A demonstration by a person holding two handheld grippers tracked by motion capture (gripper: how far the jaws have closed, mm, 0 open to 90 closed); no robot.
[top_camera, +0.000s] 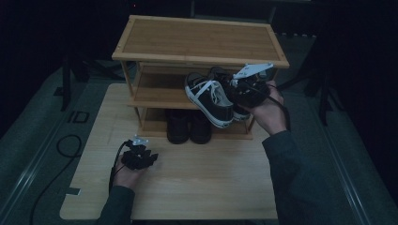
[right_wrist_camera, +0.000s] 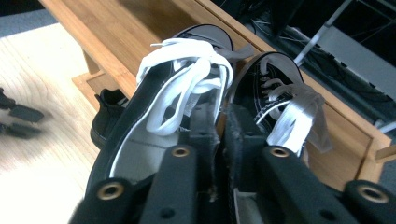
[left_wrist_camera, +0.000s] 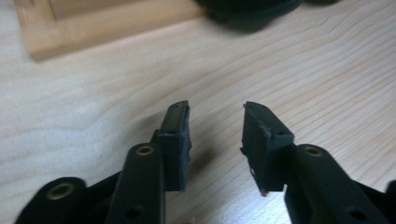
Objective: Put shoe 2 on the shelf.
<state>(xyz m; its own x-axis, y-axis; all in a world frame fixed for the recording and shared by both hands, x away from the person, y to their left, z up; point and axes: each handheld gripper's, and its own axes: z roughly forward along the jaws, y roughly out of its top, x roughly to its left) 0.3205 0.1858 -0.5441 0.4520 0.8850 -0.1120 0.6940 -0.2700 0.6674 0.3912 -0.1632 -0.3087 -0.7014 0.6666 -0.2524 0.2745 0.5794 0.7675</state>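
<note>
A pair of black canvas sneakers [top_camera: 210, 101] with white laces and white soles hangs tilted at the front of the middle shelf of a bamboo shoe rack [top_camera: 197, 40]. My right gripper [top_camera: 240, 90] is shut on the two inner collars, pinching both shoes together. In the right gripper view the jaws [right_wrist_camera: 222, 114] meet between the left sneaker [right_wrist_camera: 159, 107] and the right sneaker [right_wrist_camera: 275, 88]. My left gripper [top_camera: 148, 157] rests low over the wooden table [top_camera: 202, 187], open, with nothing between its fingers [left_wrist_camera: 215, 116].
A pair of black shoes [top_camera: 187, 126] stands on the rack's bottom shelf, toes toward me. The rack's top shelf is bare. The rack's front foot [left_wrist_camera: 70, 28] lies just ahead of the left gripper. A black cable [top_camera: 65, 150] trails off the table's left side.
</note>
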